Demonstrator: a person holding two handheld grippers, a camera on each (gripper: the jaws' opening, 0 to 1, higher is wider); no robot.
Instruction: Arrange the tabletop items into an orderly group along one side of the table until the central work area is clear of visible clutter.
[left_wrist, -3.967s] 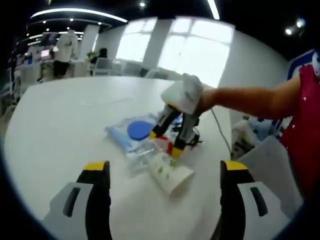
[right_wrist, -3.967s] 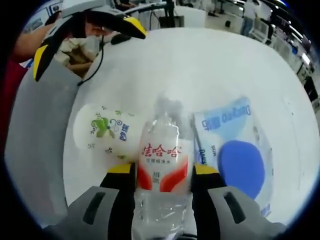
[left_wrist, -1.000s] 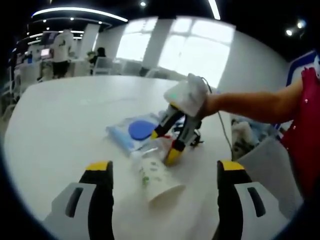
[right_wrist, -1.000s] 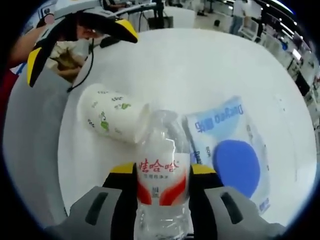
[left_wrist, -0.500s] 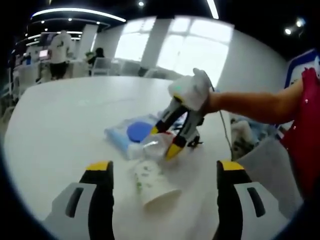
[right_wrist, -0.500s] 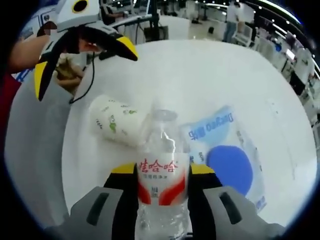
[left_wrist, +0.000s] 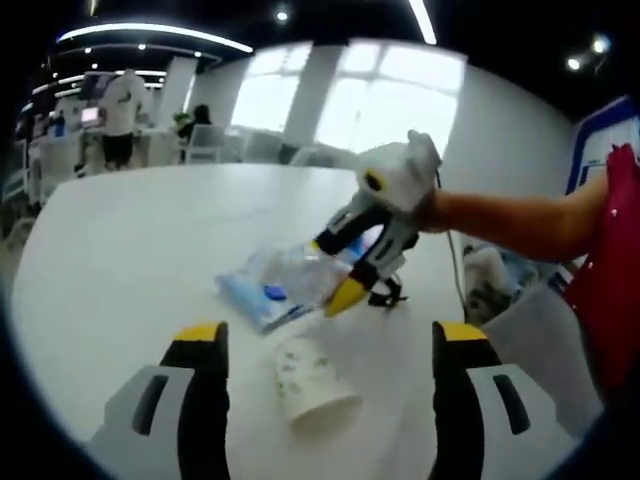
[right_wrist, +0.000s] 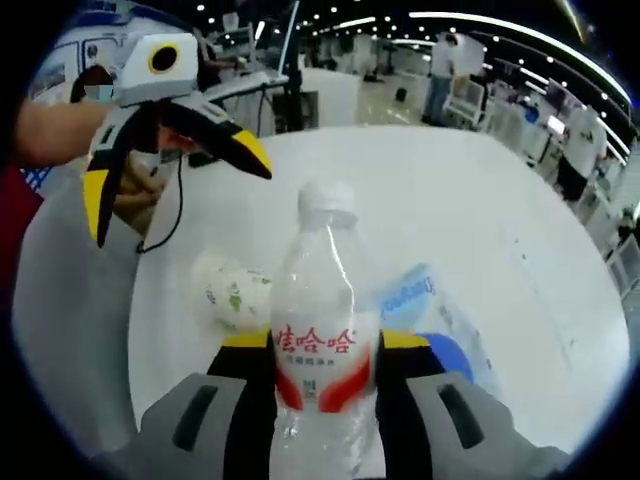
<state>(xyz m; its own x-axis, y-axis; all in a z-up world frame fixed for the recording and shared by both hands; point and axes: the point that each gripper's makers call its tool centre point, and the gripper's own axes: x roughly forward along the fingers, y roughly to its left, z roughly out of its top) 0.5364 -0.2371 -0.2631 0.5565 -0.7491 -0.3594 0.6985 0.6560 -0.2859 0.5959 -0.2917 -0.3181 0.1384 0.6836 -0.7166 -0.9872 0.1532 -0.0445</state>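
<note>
My right gripper (right_wrist: 322, 345) is shut on a clear water bottle (right_wrist: 315, 300) with a red and white label and a white cap, held up above the white table (right_wrist: 440, 190). In the left gripper view that gripper (left_wrist: 336, 270) holds the bottle (left_wrist: 298, 272) tilted over a blue and clear packet (left_wrist: 250, 292). A white paper cup (left_wrist: 310, 385) with green print lies on its side between my left gripper's (left_wrist: 330, 337) open jaws, not touched. The right gripper view shows the cup (right_wrist: 232, 290), the packet (right_wrist: 445, 315) and my left gripper (right_wrist: 185, 205) open at upper left.
A black cable (left_wrist: 386, 295) lies on the table behind the bottle. A person's bare arm (left_wrist: 510, 222) and red sleeve (left_wrist: 610, 280) reach in from the right. Beyond the table's right edge is a cluttered bag (left_wrist: 485, 272). People and desks stand far back.
My right gripper has lifted the bottle off the table and stood it upright. The cup has turned and now lies apart from the bottle. My left gripper stays open.
</note>
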